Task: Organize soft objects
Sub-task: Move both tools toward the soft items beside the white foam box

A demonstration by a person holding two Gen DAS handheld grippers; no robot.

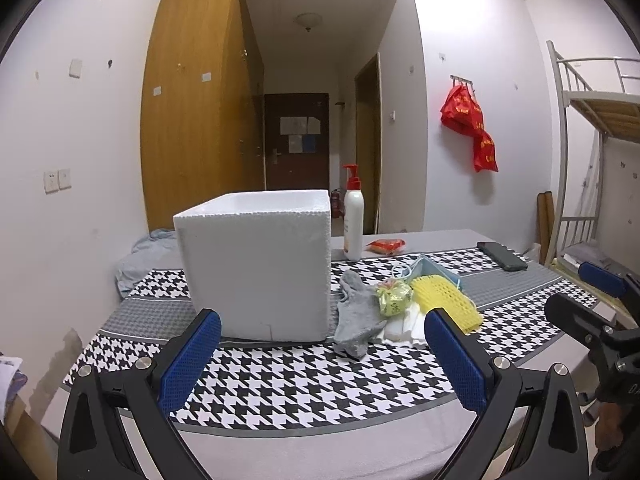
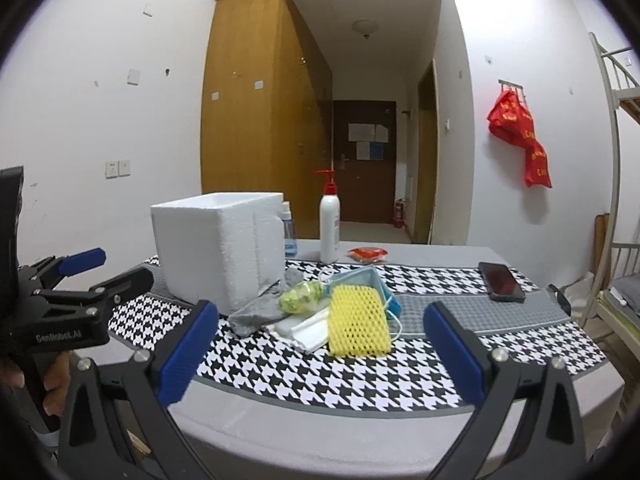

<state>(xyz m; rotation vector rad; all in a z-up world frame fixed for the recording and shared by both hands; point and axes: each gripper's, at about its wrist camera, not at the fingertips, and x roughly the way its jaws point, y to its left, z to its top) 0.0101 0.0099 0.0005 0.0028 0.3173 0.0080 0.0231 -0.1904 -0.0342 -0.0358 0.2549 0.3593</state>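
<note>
A white foam box stands open-topped on the houndstooth cloth. Right of it lies a heap of soft things: a grey sock, a green crinkled bag, a yellow foam net, white folded foam sheets and a light blue face mask. My left gripper hovers open over the table's near edge, facing the box and the heap. My right gripper is open too, nearer the heap, with nothing between its fingers.
A white pump bottle and a red packet stand behind the heap. A small spray bottle hides behind the box. A black phone lies at the right. A bunk bed frame borders the right side.
</note>
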